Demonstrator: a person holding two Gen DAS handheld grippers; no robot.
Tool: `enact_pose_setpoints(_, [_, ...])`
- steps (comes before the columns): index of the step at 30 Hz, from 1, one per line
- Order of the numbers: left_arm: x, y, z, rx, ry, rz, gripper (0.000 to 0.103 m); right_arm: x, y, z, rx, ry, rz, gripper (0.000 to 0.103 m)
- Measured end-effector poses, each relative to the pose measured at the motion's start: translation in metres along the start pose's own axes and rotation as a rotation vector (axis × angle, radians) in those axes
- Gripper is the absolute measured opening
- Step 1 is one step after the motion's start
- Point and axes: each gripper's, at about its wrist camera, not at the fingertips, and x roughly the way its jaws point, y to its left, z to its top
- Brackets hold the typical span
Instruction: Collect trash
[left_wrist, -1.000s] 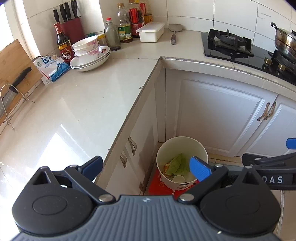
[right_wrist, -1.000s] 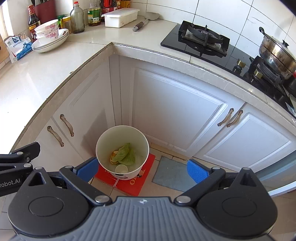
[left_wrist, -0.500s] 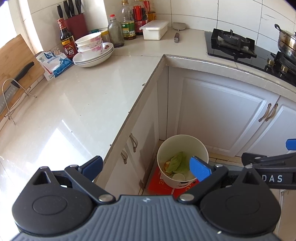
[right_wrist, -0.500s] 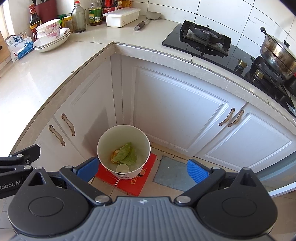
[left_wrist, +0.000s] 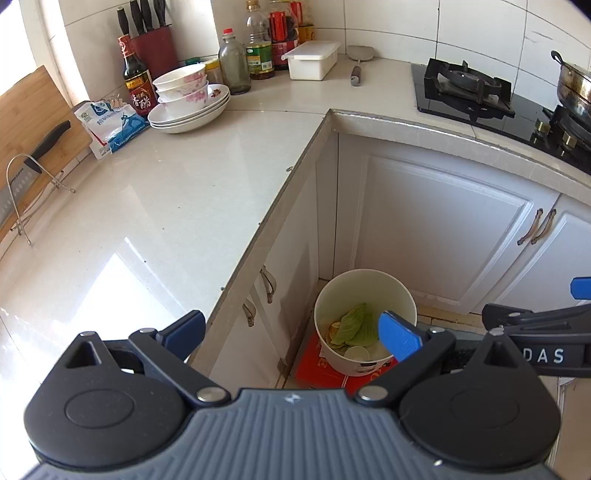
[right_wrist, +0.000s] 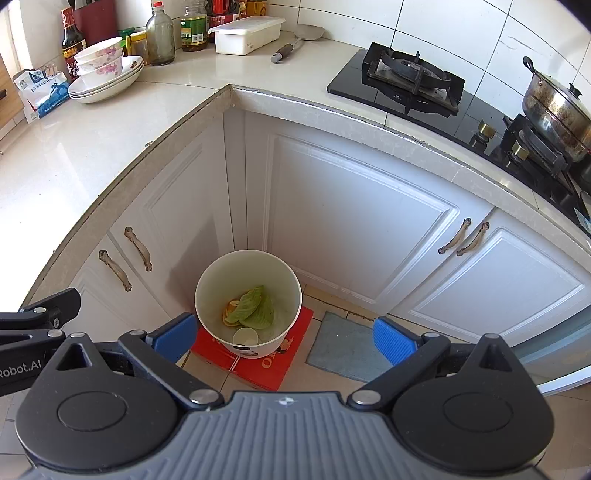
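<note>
A white trash bucket (right_wrist: 247, 269) stands on the floor in the cabinet corner, on a red flat box (right_wrist: 258, 365). Inside lie green cabbage leaves (right_wrist: 255, 308), orange peel (right_wrist: 227, 314) and a small white cup (right_wrist: 245, 336). The same bucket (left_wrist: 365, 291) with its leaves (left_wrist: 356, 325) shows in the left wrist view. My right gripper (right_wrist: 284, 334) hovers high above the bucket, open and empty. My left gripper (left_wrist: 291, 330) is open and empty too, over the counter edge. The right gripper's black body (left_wrist: 535, 332) shows at the right of the left wrist view.
The pale counter (left_wrist: 147, 206) carries stacked bowls and plates (left_wrist: 188, 99), a blue-white bag (left_wrist: 110, 125), bottles (left_wrist: 258, 44), a knife block (left_wrist: 151, 40), a white lidded box (left_wrist: 312, 59) and a cutting board with knife (left_wrist: 33, 125). A gas hob (right_wrist: 406, 81) with a steel pot (right_wrist: 554, 107) is right. A grey mat (right_wrist: 343, 347) lies on the floor.
Both grippers have drifted slightly back and up; the view of the counter and bucket shifts a little. Both stay open and empty.
</note>
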Motion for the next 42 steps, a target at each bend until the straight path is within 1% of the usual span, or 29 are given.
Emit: enact_pose_setpoints(42, [0.0032, 0.0015, 0.0015, -0.007, 0.003, -0.005, 0.1, -0.0005, -0.0008, 0.003, -0.005, -0.004, -0.004, 0.103])
